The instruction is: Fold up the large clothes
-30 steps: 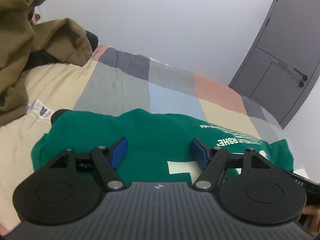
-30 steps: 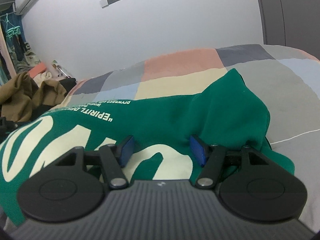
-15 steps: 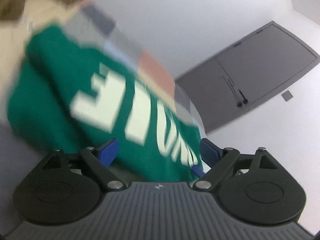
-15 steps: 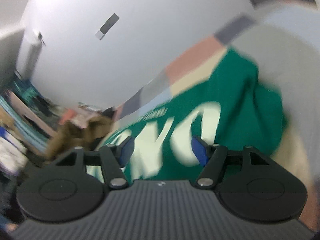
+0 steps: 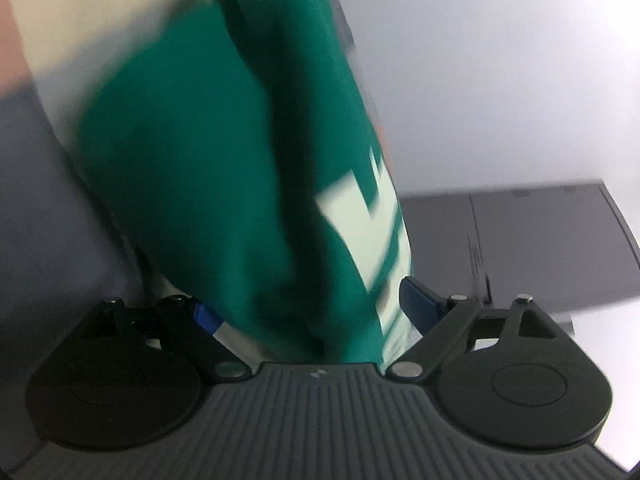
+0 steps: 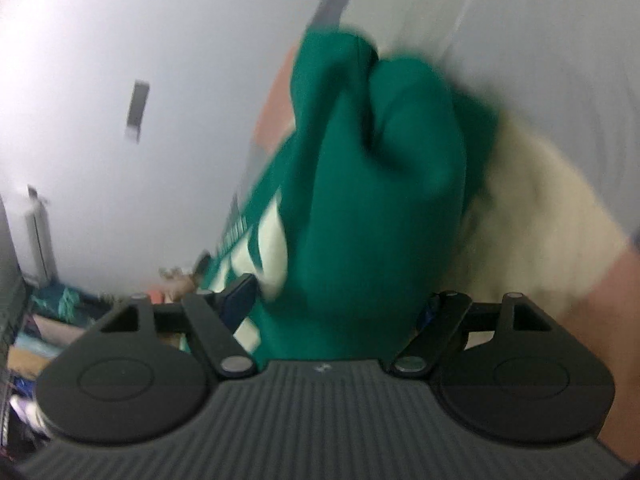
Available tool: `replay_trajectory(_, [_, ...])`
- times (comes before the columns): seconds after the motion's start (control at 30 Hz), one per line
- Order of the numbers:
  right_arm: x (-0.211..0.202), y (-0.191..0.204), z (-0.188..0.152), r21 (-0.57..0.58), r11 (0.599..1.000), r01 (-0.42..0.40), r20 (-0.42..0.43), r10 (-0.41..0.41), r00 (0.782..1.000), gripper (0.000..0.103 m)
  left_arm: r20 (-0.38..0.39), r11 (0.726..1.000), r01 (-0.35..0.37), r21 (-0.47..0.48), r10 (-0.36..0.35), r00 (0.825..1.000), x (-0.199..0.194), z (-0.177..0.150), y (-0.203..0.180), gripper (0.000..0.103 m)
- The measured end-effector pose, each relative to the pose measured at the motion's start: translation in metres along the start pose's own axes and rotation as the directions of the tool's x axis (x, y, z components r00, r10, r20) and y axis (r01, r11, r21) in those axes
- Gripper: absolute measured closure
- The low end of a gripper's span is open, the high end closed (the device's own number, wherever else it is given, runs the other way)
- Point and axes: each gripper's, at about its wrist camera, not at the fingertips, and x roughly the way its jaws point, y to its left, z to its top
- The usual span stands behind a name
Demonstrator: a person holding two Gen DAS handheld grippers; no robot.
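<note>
Both cameras are tipped hard over, and the green sweatshirt (image 5: pixel 224 168) fills the space straight ahead of the left tongs (image 5: pixel 310 314), its pale lettering running off toward their right finger. Fabric passes between the blue pads (image 5: pixel 416 304), yet the fingers stand wide apart, so I judge them released, the cloth merely lying across the gap. It is the same on the other side: the right tongs (image 6: pixel 340 300) are spread, with a bunched green fold swelling up directly in front of them and reaching down to the base. Blur makes it hard to say whether either pad presses the cloth at all. Beyond the bundle lies the patchwork bed (image 6: pixel 552 220), cream and salmon panels off to the right of the right tongs. The garment looks doubled over on itself, which suits a fold partway done. A dark door (image 5: pixel 540 240) sits past the left tongs' right finger.
</note>
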Motion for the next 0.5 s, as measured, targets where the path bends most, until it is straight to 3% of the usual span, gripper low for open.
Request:
replay_trajectory(0.03, [0.000,0.001,0.005,0.003,1.000,-0.015,0.011,0.015,1.000,0.028,0.020,1.000,-0.006,0.015,0.006,1.000,-0.002,0.003,-0.001,0.023])
replay_trajectory(0.1, [0.004,0.007,0.012,-0.030,0.999,-0.021,0.006,0.021,1.000,0.040,0.040,0.999,-0.036,0.039,0.035,0.999,-0.004,0.007,-0.003,0.044])
replay_trajectory(0.13, [0.007,0.012,0.013,-0.061,0.998,-0.010,0.001,0.010,1.000,0.045,0.043,0.998,-0.038,0.051,0.036,0.998,-0.004,0.009,-0.005,0.050])
replay_trajectory(0.2, [0.009,0.025,0.014,-0.139,0.990,0.008,0.000,-0.008,1.000,0.066,0.071,0.993,-0.038,0.113,0.030,0.997,-0.006,0.009,-0.016,0.068])
replay_trajectory(0.3, [0.004,0.046,0.014,-0.248,0.969,-0.014,0.025,0.021,0.999,0.080,0.130,0.966,-0.014,0.259,-0.020,0.991,-0.015,0.008,-0.043,0.080])
replay_trajectory(0.4, [-0.002,0.063,0.015,-0.328,0.944,-0.044,0.051,0.064,0.997,0.083,0.176,0.934,0.012,0.357,-0.081,0.981,-0.021,0.014,-0.064,0.085])
replay_trajectory(0.5, [0.005,0.072,0.016,-0.381,0.924,-0.024,0.064,0.052,0.997,0.083,0.194,0.913,-0.011,0.407,-0.074,0.978,-0.011,0.016,-0.070,0.086])
